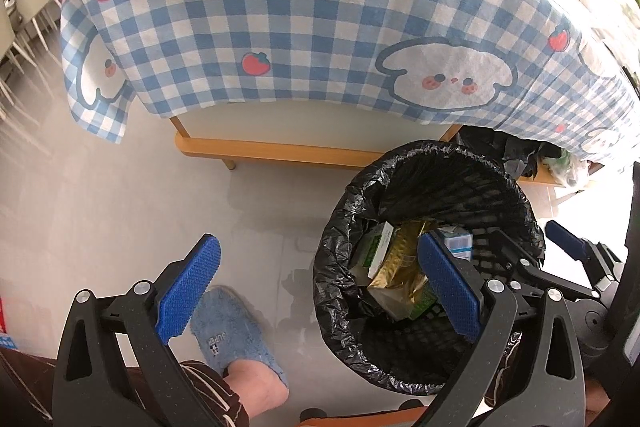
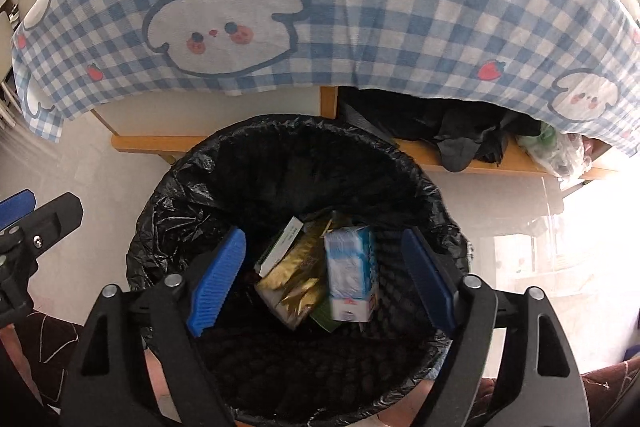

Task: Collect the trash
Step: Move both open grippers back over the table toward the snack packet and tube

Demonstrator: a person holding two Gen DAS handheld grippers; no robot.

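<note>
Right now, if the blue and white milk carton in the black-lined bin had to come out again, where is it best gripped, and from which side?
Grip the blue and white milk carton across its two long flat sides near the upper end, coming straight down through the mouth of the black-lined bin. It leans on the gold foil packet, so its top is probably the freest part.

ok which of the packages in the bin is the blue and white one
The milk carton, rightmost in the bin in the right wrist view. The gold foil pouch and the green and white box lie left of it.
</note>
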